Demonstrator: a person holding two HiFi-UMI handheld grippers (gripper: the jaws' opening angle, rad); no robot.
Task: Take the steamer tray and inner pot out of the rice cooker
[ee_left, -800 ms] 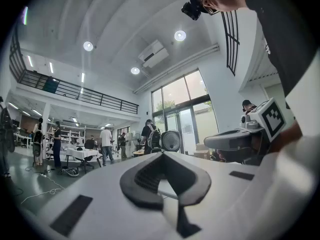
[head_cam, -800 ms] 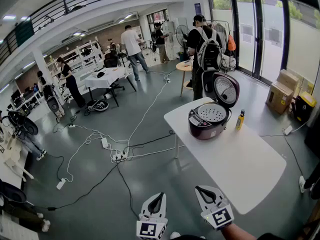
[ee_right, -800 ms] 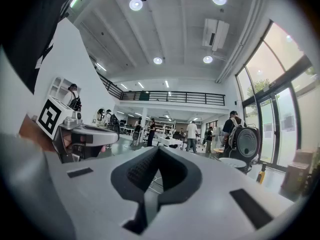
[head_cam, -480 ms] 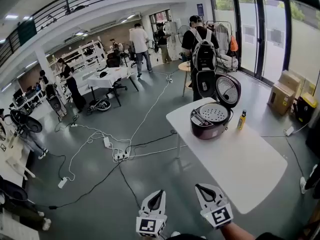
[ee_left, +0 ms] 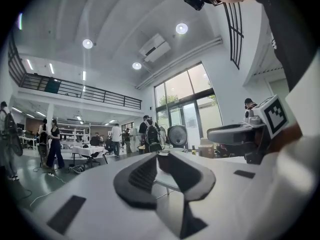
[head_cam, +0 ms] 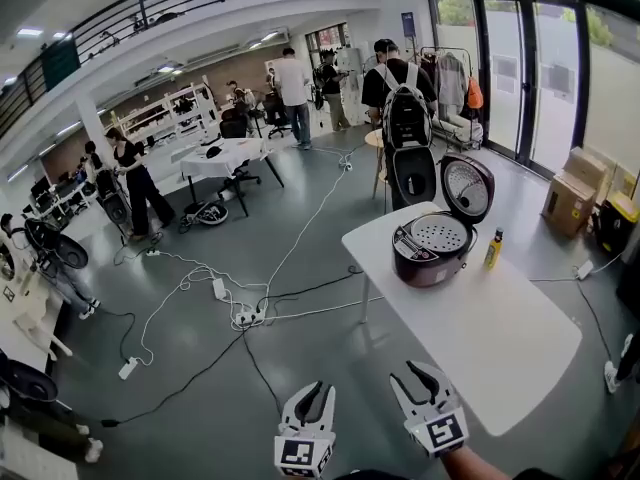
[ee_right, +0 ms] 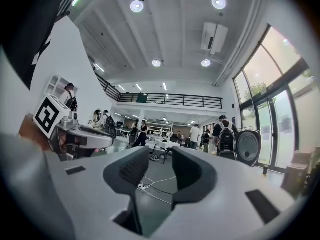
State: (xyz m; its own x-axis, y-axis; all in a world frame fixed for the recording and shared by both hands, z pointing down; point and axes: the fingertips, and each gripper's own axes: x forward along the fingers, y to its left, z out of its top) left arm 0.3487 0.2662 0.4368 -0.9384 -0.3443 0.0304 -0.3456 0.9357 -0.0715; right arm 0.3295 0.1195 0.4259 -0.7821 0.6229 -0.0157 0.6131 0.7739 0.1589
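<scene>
The dark rice cooker (head_cam: 432, 258) stands on the far end of the white table (head_cam: 500, 338) with its lid (head_cam: 467, 188) up. The perforated steamer tray (head_cam: 440, 234) lies in its mouth and hides the inner pot. Both grippers are held low and level, well short of the cooker. My left gripper (head_cam: 318, 390) is over the floor left of the table, its jaws closed tip to tip and empty. My right gripper (head_cam: 415, 373) is at the table's near corner, with a narrow gap between its jaws and nothing in it. From the left gripper (ee_left: 159, 156), the cooker's lid (ee_left: 176, 135) shows far ahead.
A small yellow bottle (head_cam: 493, 249) stands right of the cooker. A person with a backpack (head_cam: 405, 118) stands behind the table. Cables and a power strip (head_cam: 245, 316) lie on the floor at left. Cardboard boxes (head_cam: 570, 198) sit by the glass doors.
The table and cooker have shifted a little right and down in the head view. People in the background have walked on. Both grippers keep their place at the bottom edge.
</scene>
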